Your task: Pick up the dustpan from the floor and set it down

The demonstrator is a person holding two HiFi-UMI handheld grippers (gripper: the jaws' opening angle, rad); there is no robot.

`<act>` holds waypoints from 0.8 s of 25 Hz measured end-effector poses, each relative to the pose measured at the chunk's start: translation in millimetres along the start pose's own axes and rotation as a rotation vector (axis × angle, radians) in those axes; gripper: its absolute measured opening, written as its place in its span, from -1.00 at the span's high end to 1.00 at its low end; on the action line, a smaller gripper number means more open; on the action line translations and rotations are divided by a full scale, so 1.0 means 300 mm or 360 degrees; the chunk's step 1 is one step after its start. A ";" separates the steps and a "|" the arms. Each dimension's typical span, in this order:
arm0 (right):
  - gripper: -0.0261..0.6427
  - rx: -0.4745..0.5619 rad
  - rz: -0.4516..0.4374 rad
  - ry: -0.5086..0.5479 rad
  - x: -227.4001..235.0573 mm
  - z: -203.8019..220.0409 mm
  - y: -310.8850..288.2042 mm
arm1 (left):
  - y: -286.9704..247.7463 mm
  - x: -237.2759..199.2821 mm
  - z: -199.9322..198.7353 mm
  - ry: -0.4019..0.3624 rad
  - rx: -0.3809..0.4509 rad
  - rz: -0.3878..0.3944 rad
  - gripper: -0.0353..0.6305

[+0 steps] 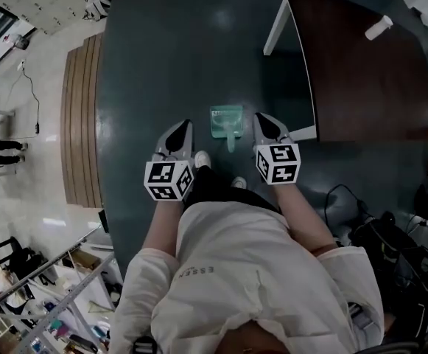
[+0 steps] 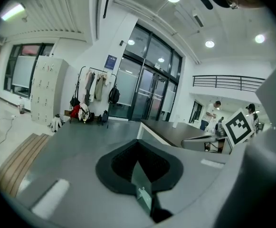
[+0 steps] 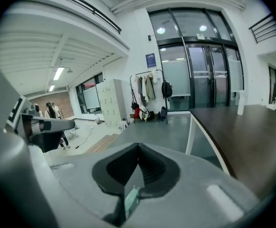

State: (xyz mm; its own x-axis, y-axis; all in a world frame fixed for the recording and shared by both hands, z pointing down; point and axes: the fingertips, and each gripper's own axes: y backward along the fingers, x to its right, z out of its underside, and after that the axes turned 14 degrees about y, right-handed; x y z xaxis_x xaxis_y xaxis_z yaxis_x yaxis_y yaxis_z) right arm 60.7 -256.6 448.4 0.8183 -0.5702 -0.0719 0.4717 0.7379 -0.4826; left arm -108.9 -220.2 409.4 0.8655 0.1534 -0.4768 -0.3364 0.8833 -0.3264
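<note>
Dustpan shows only in the head view. Neither gripper view catches it; both look out across the hall toward the glass doors. It's small and dim there: pale teal, squarish pan, short handle pointing back toward the person, no finer detail readable. It lies flat on the dark grey floor, between the two gripper tips but touching neither, near the white-edged corner of the dark brown surface. Left gripper: jaws together, nothing held. Right gripper: same, closed and empty. The person's torso covers most of the legs, and only the white shoes stick out. The surface is cut off at the frame's right, with a white cylinder on it — can't tell what it is.
</note>
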 end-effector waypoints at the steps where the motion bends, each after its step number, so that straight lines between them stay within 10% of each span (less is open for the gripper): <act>1: 0.94 0.0027 -0.0001 0.0023 0.003 -0.014 0.034 | 0.020 0.017 -0.012 -0.0014 0.0021 -0.0009 0.85; 20: 0.94 0.0117 0.0041 0.0159 -0.289 0.159 0.560 | 0.601 0.173 0.207 0.0039 0.0155 0.0030 0.85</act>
State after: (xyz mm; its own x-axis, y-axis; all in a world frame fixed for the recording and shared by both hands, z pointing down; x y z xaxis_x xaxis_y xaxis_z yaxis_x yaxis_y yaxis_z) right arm 84.6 -66.0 415.4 0.7955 -0.5809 -0.1722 0.4766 0.7754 -0.4142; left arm -101.8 -25.6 376.4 0.8497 0.1603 -0.5023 -0.3136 0.9195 -0.2370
